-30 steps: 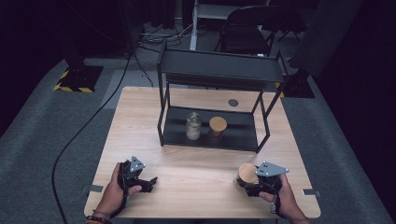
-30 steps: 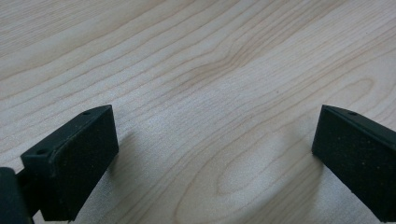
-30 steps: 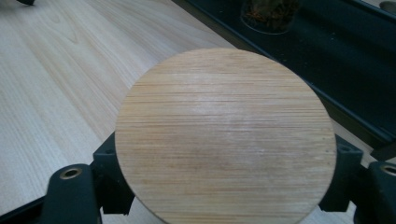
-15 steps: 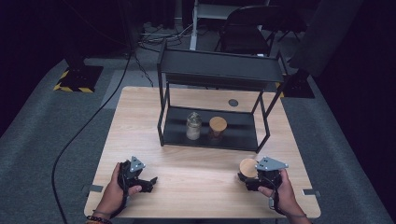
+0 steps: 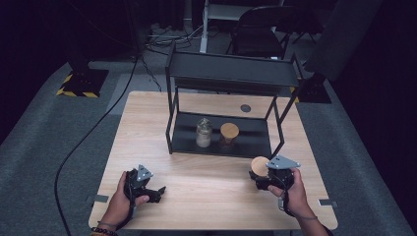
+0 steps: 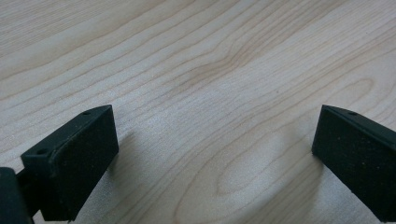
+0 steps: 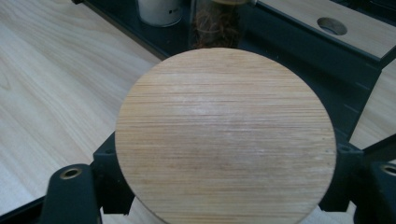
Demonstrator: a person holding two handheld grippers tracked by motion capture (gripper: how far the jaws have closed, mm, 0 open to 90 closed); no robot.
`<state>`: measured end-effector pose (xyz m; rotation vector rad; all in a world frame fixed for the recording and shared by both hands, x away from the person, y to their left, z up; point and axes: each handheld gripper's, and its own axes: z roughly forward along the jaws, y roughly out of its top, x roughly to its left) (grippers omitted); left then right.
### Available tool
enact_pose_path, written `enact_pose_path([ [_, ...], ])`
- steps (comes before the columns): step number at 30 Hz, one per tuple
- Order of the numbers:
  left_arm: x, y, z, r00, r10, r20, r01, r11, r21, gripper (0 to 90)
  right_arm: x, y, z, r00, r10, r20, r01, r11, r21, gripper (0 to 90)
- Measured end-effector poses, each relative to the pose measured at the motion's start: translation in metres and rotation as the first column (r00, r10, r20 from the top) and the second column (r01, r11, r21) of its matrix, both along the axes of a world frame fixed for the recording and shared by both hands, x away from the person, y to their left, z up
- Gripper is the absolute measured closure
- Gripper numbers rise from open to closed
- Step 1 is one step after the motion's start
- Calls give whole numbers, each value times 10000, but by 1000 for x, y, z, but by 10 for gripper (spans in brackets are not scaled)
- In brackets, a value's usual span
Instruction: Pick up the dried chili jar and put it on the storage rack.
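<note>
1. Right gripper (image 5: 263,178), near right of the light wooden table (image 5: 147,128): its black jaws are closed on a jar with a round bamboo lid (image 5: 259,165); in the right gripper view that lid (image 7: 225,135) sits between the jaws, and the jar body beneath it is hidden.
2. The held jar hangs just in front of the near right corner of the black two-tier metal shelf rack (image 5: 231,73), apart from the rack and seemingly clear of the tabletop.
3. Left gripper (image 5: 156,192), near left of the table: its jaws stand wide apart with nothing between them; the left gripper view (image 6: 210,158) shows bare wood grain between the two pads.
4. On the rack's lower shelf stand a clear glass jar with a glass stopper and pale contents (image 5: 203,133) and, just to its right, a second jar with a bamboo lid (image 5: 229,134); the two are near each other, and whether they touch cannot be told.
5. Judged progress: the jar is picked up and seems to be on its way to the rack; placing it, probably on the free right part of the lower shelf, and releasing it remain.
6. The upper shelf bears nothing visible.
</note>
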<state>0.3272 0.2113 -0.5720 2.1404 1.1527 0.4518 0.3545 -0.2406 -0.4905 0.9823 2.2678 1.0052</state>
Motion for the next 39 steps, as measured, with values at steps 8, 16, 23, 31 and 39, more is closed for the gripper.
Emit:
enact_pose_path([
  [8, 0, 0, 0, 10000, -5, 3, 5, 10000, -4, 0, 14, 9, 7, 9994, -343, -3, 343, 9994, -20, 250],
  [16, 0, 0, 0, 10000, -5, -4, 5, 10000, -3, 0, 28, 19, 11, 9969, -777, 73, 779, 9966, -258, 250],
  [23, 0, 0, 0, 10000, -6, -1, 6, 10000, -5, 0, 42, 21, 13, 9936, -1129, -40, 1128, 9935, -154, 250],
  [31, 0, 0, 0, 10000, -6, -3, 6, 10000, -4, 0, 54, 25, 15, 9904, -1384, -11, 1384, 9903, -106, 250],
  [39, 0, 0, 0, 10000, -3, -6, 3, 10000, -5, 0, 65, 29, 16, 9851, -1714, 135, 1716, 9850, -156, 250],
])
